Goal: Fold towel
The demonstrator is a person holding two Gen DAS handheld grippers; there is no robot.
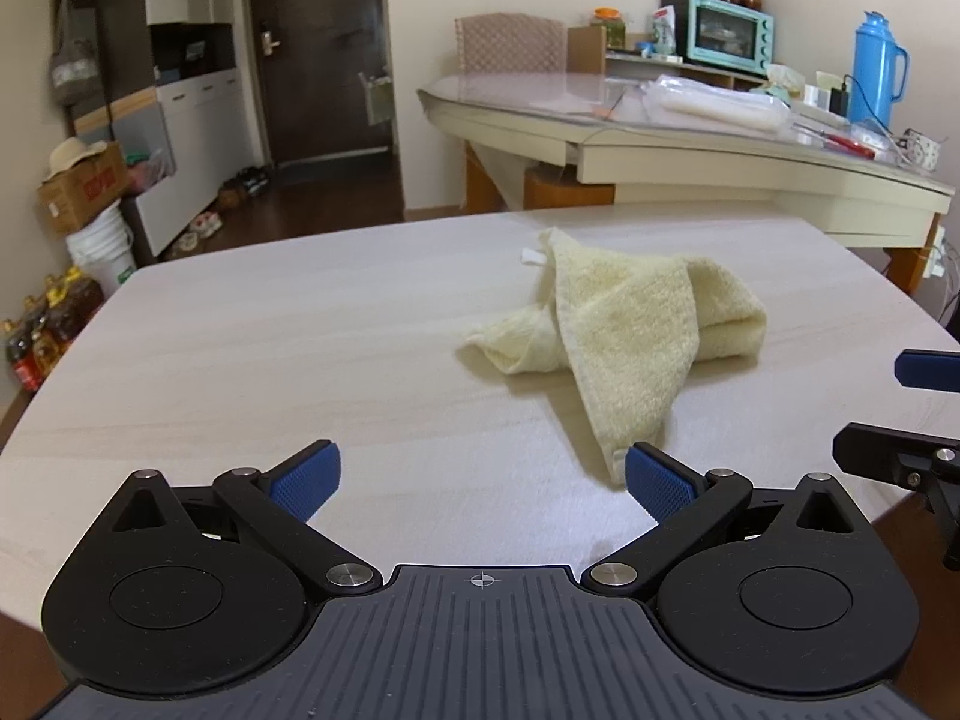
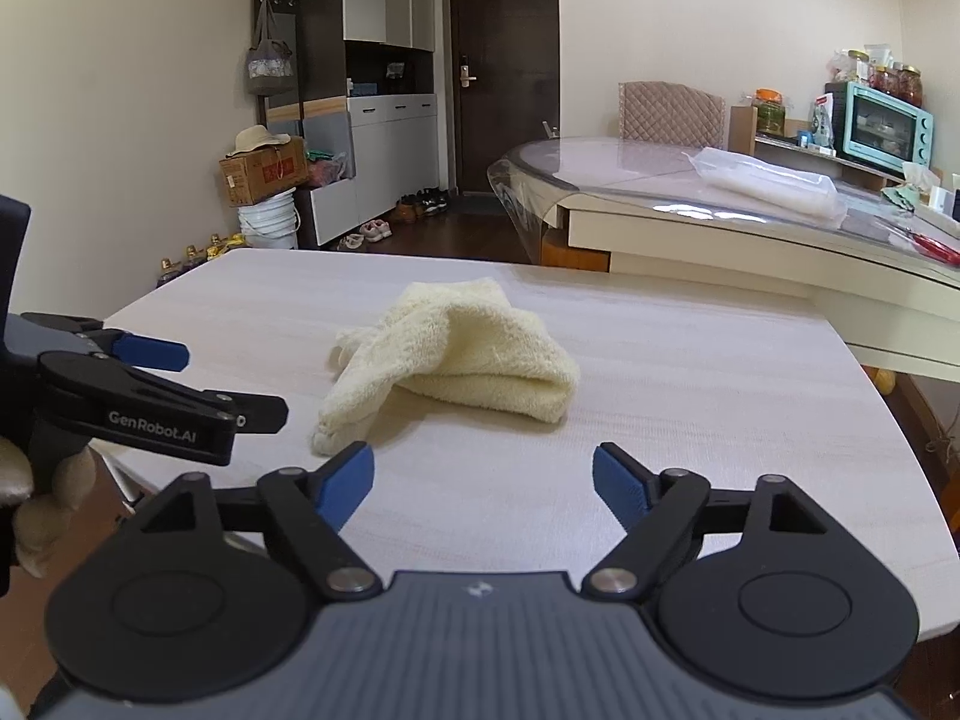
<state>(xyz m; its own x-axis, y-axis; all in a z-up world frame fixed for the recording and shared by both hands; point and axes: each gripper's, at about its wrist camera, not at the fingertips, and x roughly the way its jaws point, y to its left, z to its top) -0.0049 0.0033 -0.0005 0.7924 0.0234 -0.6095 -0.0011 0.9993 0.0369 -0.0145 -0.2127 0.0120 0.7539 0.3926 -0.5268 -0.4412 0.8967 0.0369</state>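
Note:
A pale yellow towel (image 1: pixel 624 324) lies crumpled in a loose heap on the light wooden table (image 1: pixel 300 360); a white tag sticks out at its far end. One corner trails toward me and ends just beside the right pad of my left gripper (image 1: pixel 483 477), which is open and holds nothing. In the right wrist view the towel (image 2: pixel 474 354) lies ahead and a little left of my right gripper (image 2: pixel 483 480), also open and empty, hovering near the table's front edge. The left gripper (image 2: pixel 198 381) shows at the left there, held by a hand.
A cream dining table (image 1: pixel 720 150) with a glass top stands behind, carrying a teal oven (image 1: pixel 729 30), a blue thermos (image 1: pixel 879 66) and a plastic-wrapped bundle. A chair, cabinets, a cardboard box, a white bucket and bottles line the left wall.

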